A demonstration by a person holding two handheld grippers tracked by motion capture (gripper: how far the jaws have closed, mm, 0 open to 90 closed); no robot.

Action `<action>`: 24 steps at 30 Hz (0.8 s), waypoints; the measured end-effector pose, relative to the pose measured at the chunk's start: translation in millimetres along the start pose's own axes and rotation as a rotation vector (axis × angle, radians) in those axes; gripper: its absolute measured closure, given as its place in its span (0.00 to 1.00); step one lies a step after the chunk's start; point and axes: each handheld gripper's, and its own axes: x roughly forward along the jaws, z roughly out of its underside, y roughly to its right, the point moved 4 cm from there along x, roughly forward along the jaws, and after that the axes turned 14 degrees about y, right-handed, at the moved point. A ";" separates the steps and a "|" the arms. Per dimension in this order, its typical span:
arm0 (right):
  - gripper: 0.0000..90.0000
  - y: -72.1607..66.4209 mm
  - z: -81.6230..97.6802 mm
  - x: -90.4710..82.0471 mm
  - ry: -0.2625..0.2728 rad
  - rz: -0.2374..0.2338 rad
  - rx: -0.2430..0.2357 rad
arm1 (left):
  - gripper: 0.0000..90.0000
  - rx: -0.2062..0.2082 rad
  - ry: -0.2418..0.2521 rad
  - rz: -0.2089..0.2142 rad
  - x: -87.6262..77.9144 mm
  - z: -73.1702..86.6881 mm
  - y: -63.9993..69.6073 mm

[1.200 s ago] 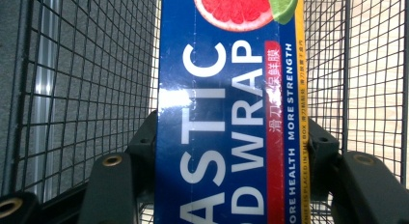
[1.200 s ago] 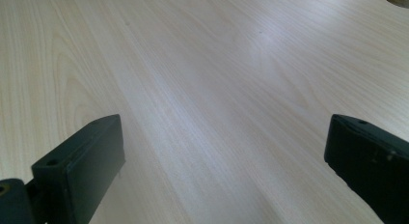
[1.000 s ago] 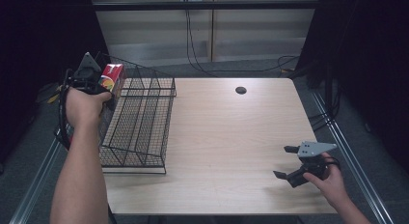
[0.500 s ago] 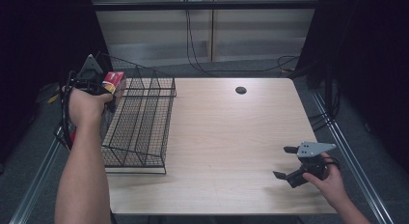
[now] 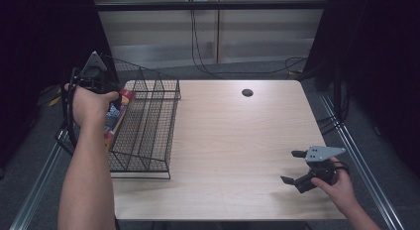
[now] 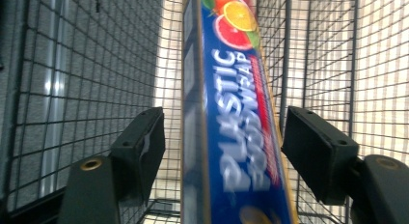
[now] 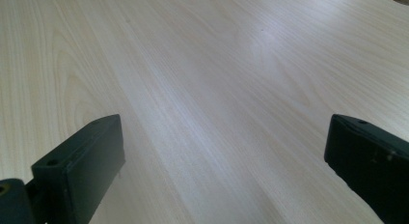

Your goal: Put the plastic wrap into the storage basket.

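Lowered since the earlier frame, the plastic wrap box (image 6: 236, 127) now lies inside the wire basket (image 5: 148, 136) at the table's (image 5: 237, 141) left edge. Mesh walls hem in the left gripper (image 6: 222, 151), whose jaws have just been opening and stand clear of the box between them. Its label reads "PLASTIC FOOD WRAP". Low over bare wood, the right gripper (image 5: 295, 166) gapes wide and empty.

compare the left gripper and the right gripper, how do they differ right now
The left gripper has just been opening, and the plastic wrap box stands between its fingers with gaps on both sides; the right gripper is spread wide with nothing between. The left reaches into the wire basket at the table's left edge; the right hovers over bare wood near the front right corner. Both have black fingers.
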 end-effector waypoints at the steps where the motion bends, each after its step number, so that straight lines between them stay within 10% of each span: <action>1: 0.00 0.0 -0.1 -0.3 -0.002 0.005 -0.002 | 0.35 0.011 -0.004 0.005 -0.6 0.1 0.7; 24: 0.00 -0.6 -2.6 0.5 0.004 0.006 -0.007 | 0.15 0.083 0.136 0.155 -20.3 -4.6 51.3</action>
